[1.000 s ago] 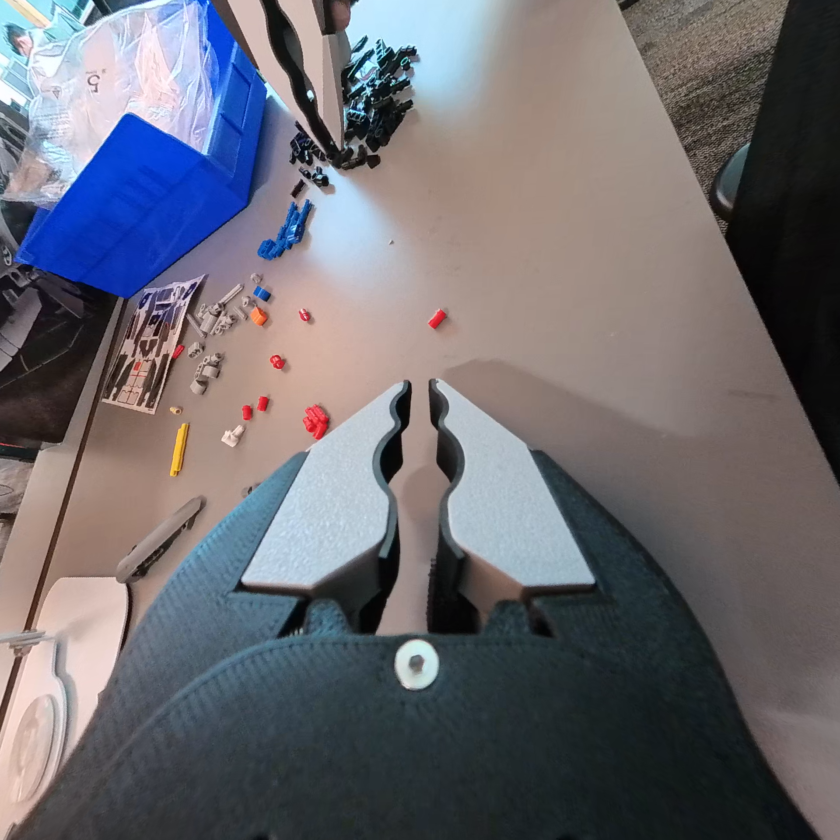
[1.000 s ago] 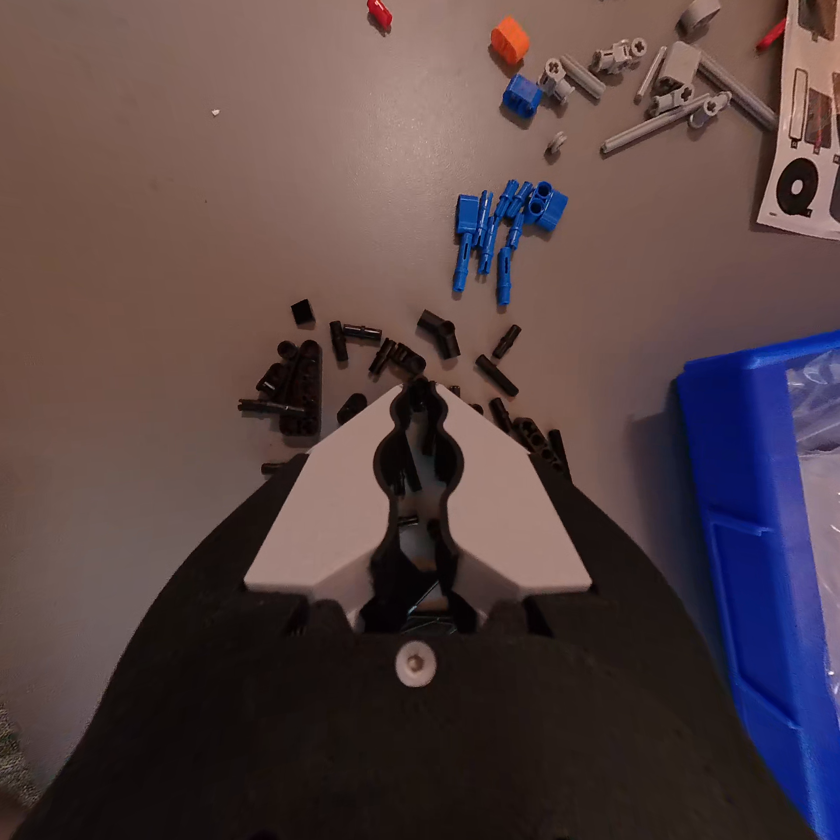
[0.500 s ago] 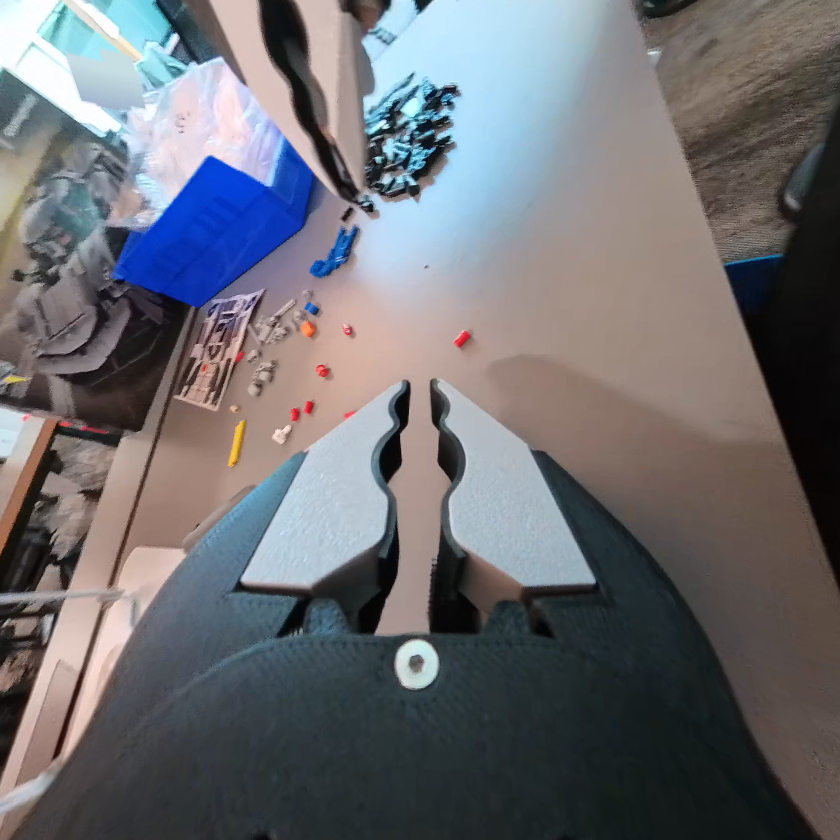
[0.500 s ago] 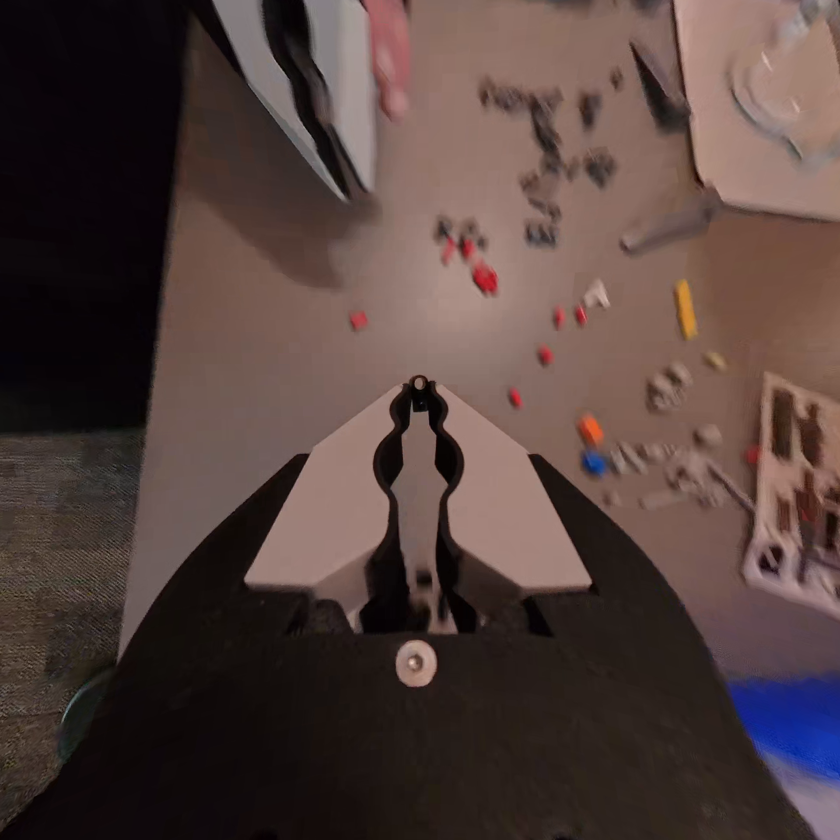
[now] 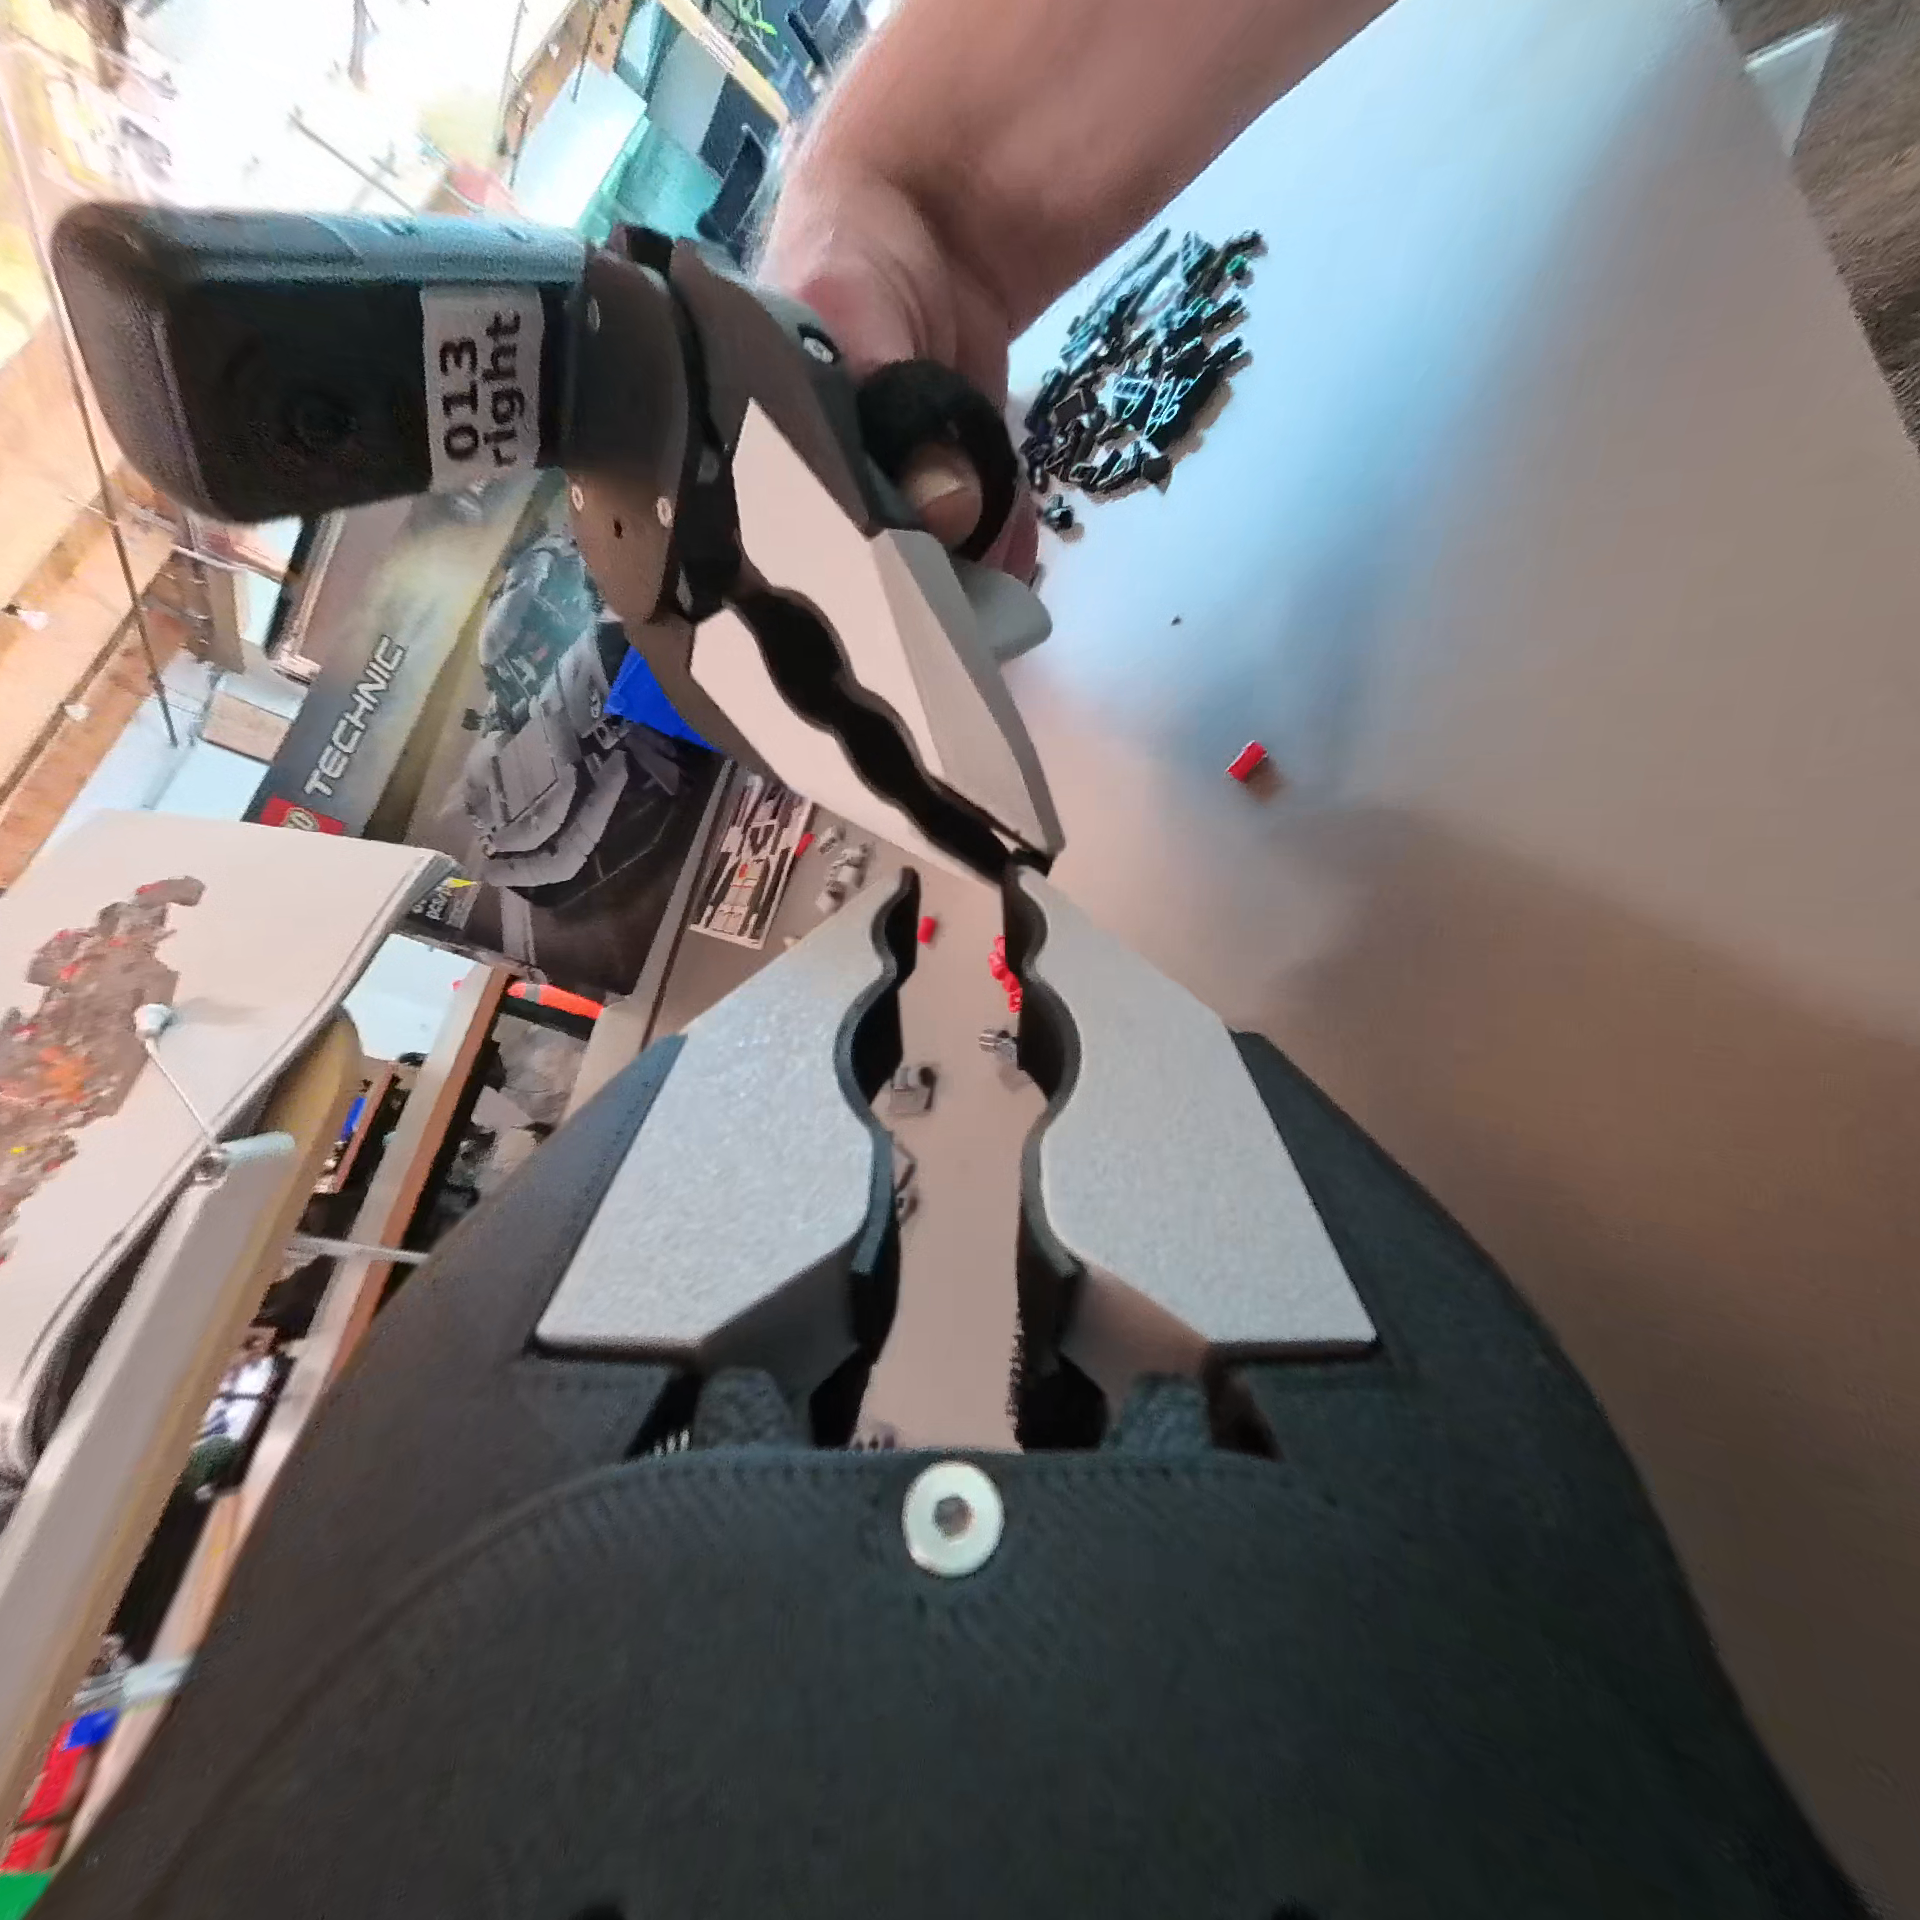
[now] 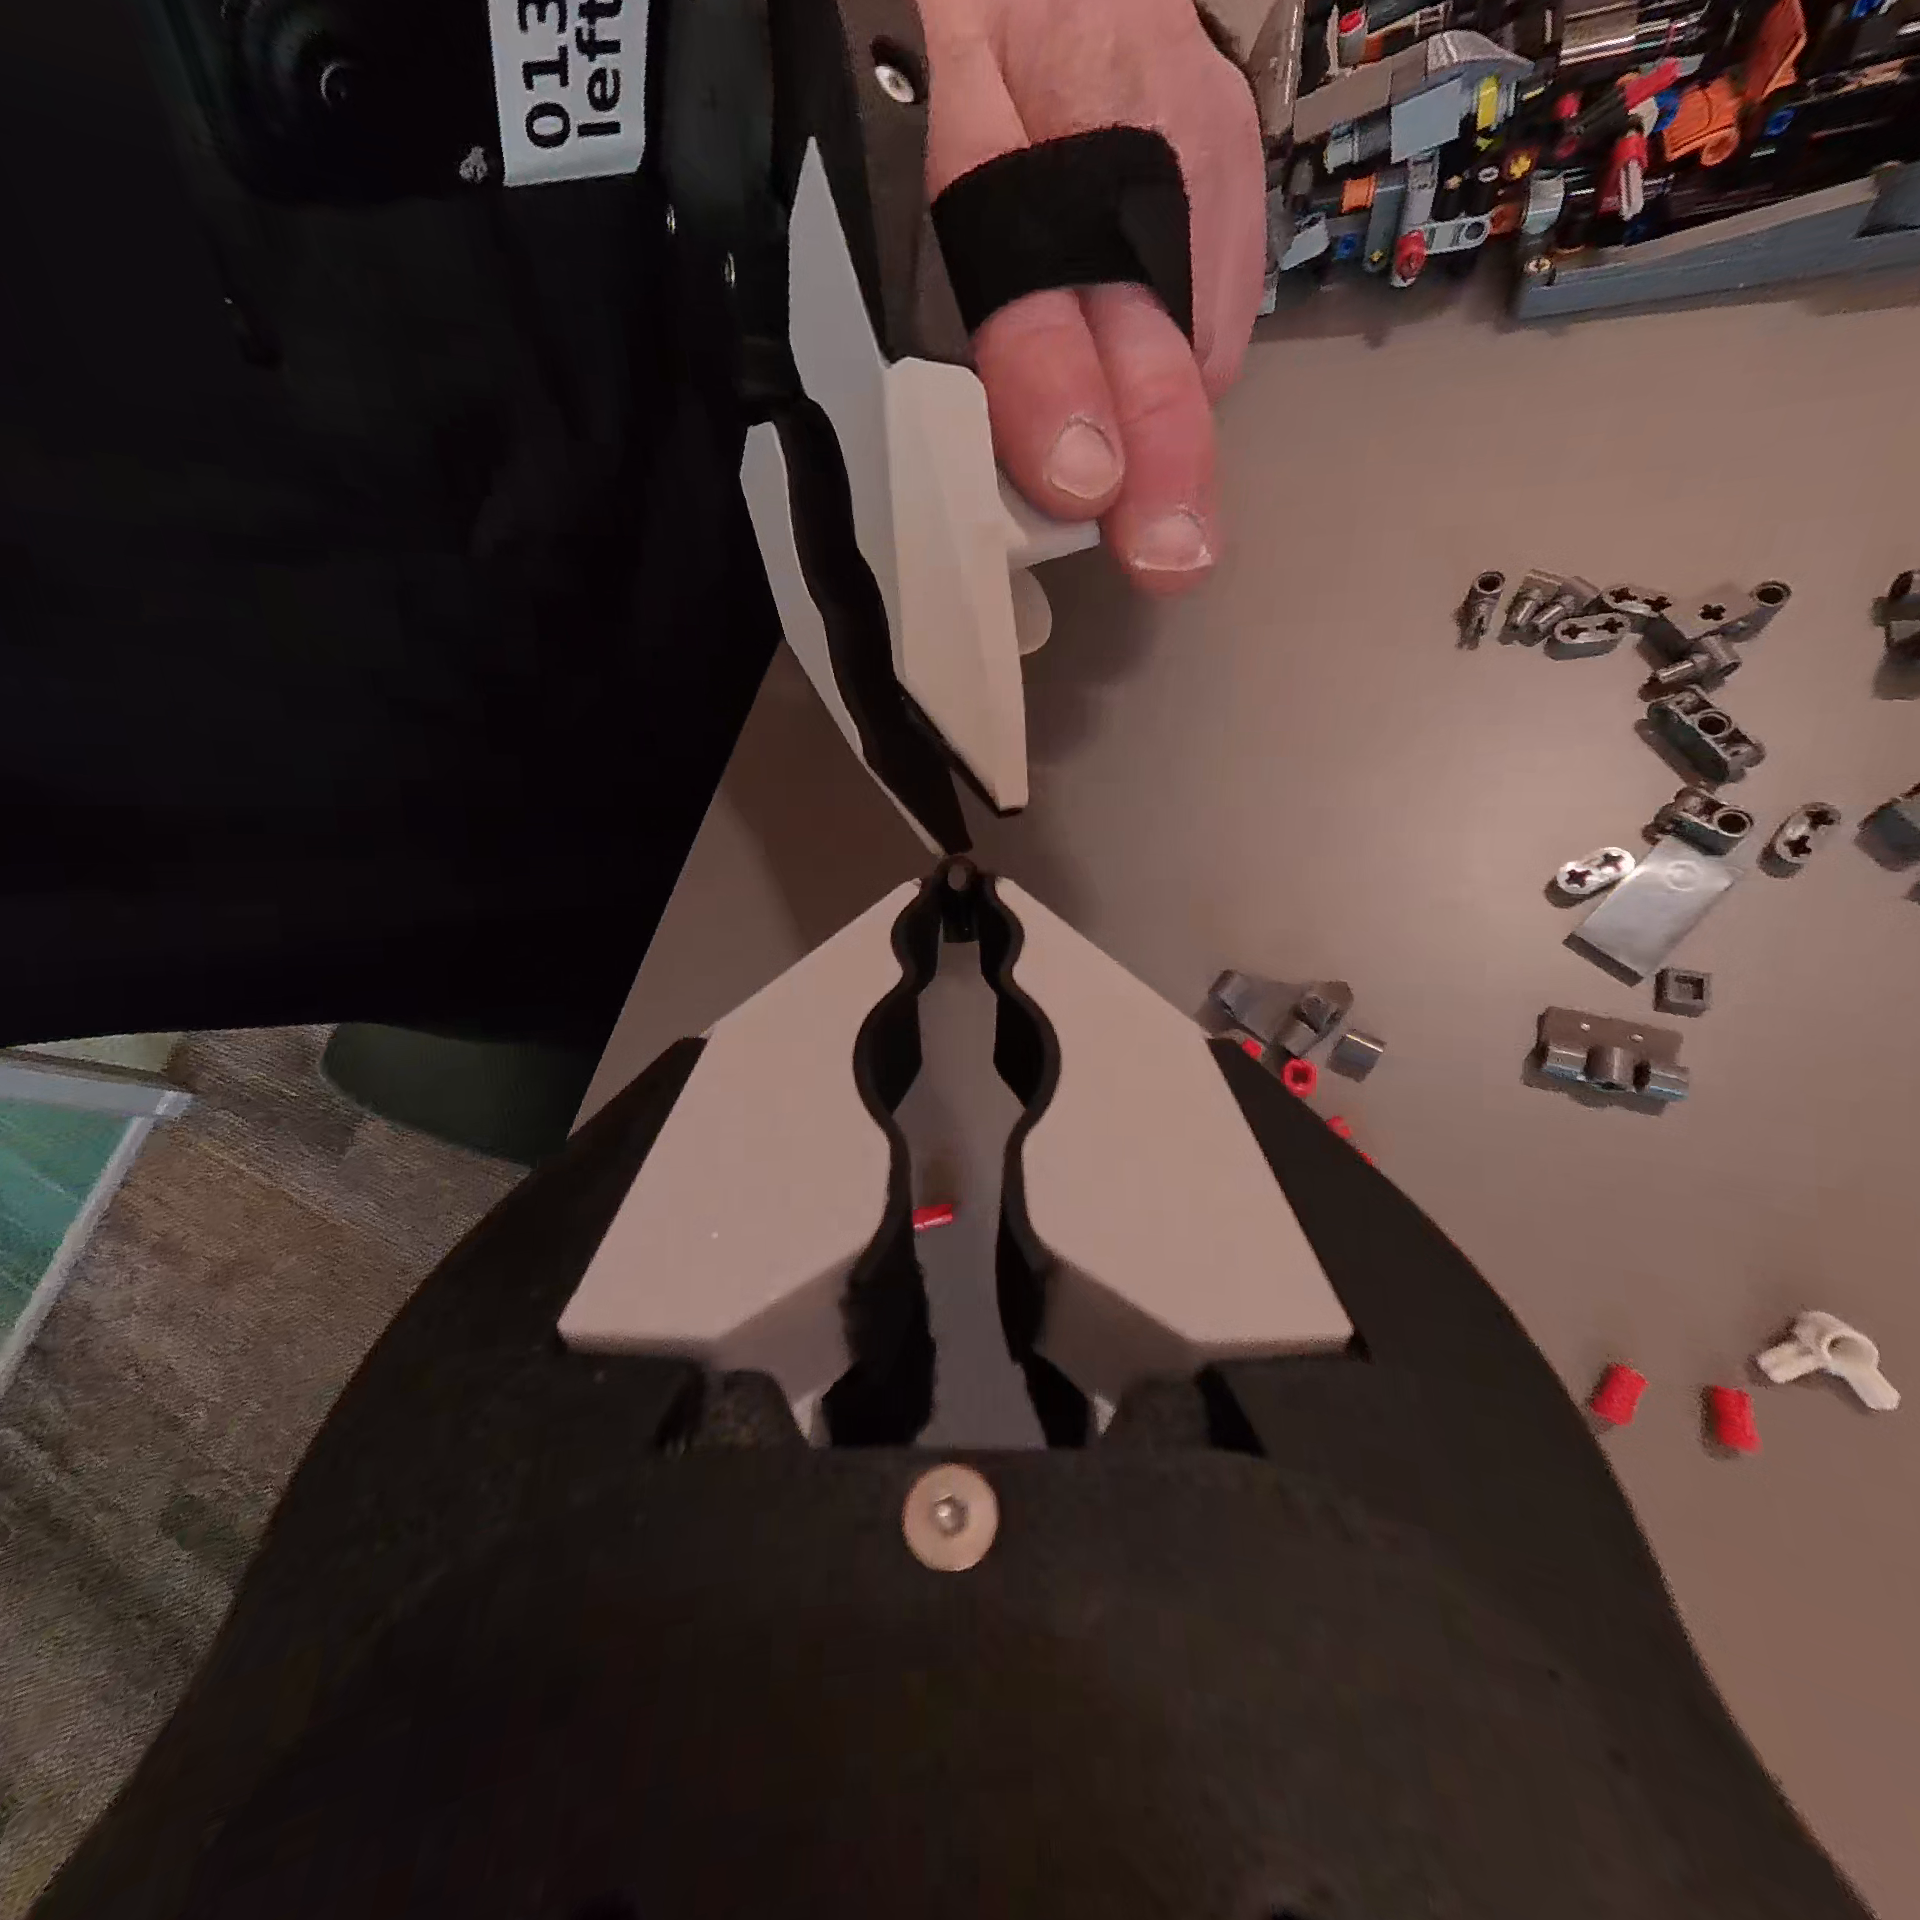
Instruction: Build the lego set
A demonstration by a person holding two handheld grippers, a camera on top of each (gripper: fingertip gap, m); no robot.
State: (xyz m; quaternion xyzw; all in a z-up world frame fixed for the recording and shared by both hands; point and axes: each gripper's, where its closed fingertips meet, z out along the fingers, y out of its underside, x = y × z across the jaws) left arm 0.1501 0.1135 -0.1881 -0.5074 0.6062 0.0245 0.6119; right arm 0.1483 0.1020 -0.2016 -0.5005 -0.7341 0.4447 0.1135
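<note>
Two handheld grippers meet tip to tip above a grey table (image 6: 1351, 540) strewn with small building-toy parts.

Right gripper (image 6: 957, 891) has its fingers pressed on a small black pin (image 6: 956, 906), whose round holed end pokes out past the tips. Left gripper (image 5: 961, 883) stands with jaws spread and bare; the right gripper's tip comes down just beside its right fingertip (image 5: 1023, 894). A black pile of parts (image 5: 1138, 384) lies far down the table, dark grey connectors (image 6: 1662, 665) and a grey plate (image 6: 1647, 914) to the right, one red piece (image 5: 1245, 761) alone, red bushes (image 6: 1673, 1403) and a white connector (image 6: 1834, 1371) nearer. A box (image 5: 499, 707) and a sticker sheet (image 5: 753, 873) lie to the left.
</note>
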